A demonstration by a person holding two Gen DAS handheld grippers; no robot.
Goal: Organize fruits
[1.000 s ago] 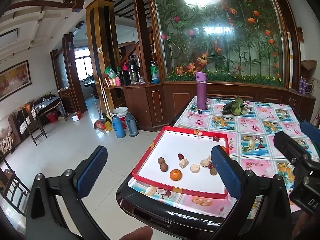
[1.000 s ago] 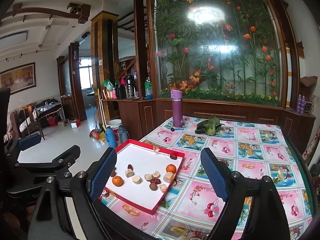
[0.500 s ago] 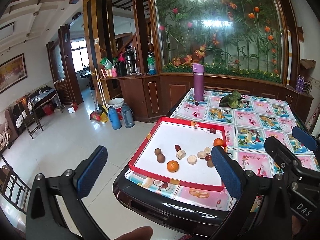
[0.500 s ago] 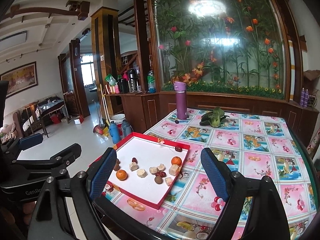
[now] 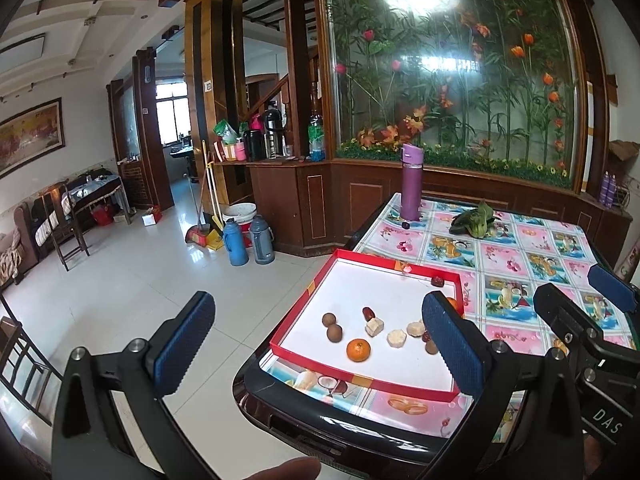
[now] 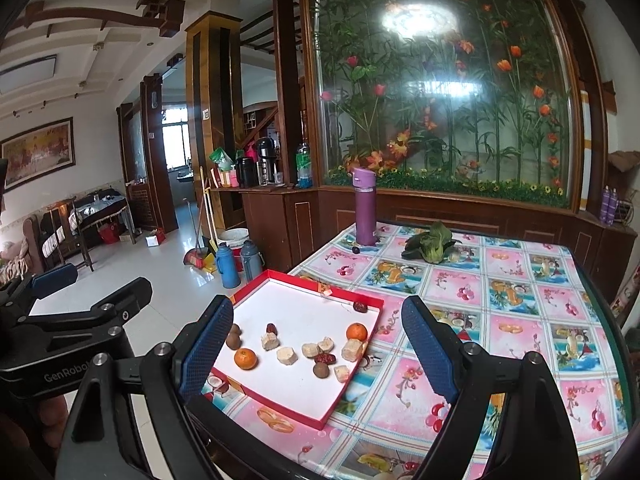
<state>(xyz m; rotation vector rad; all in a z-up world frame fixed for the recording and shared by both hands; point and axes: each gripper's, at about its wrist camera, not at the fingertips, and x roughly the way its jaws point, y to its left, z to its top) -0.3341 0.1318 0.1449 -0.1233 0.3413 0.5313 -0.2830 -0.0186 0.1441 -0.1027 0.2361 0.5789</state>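
Observation:
A red-rimmed white tray (image 5: 301,318) (image 6: 347,394) lies at the table's near left corner. It holds two oranges, one near the front (image 5: 358,350) (image 6: 245,359) and one at the right rim (image 6: 356,331), brown longans (image 5: 334,333) (image 6: 233,342), red dates (image 6: 325,358) and pale fruit chunks (image 6: 287,355). My left gripper (image 5: 320,344) hangs open off the table's corner, short of the tray. My right gripper (image 6: 318,344) is open above the table's front edge, empty, with the tray between its fingers in view.
A purple bottle (image 6: 365,208) and a leafy green vegetable (image 6: 430,242) stand at the table's far side on the patterned cloth (image 6: 512,320). Thermos flasks (image 5: 248,240), a bucket and brooms sit on the tiled floor to the left. A wooden cabinet lies behind the table.
Both grippers have shifted slightly, so the tray and table sit a little differently in view. Both stay open and nothing in the tray has moved.

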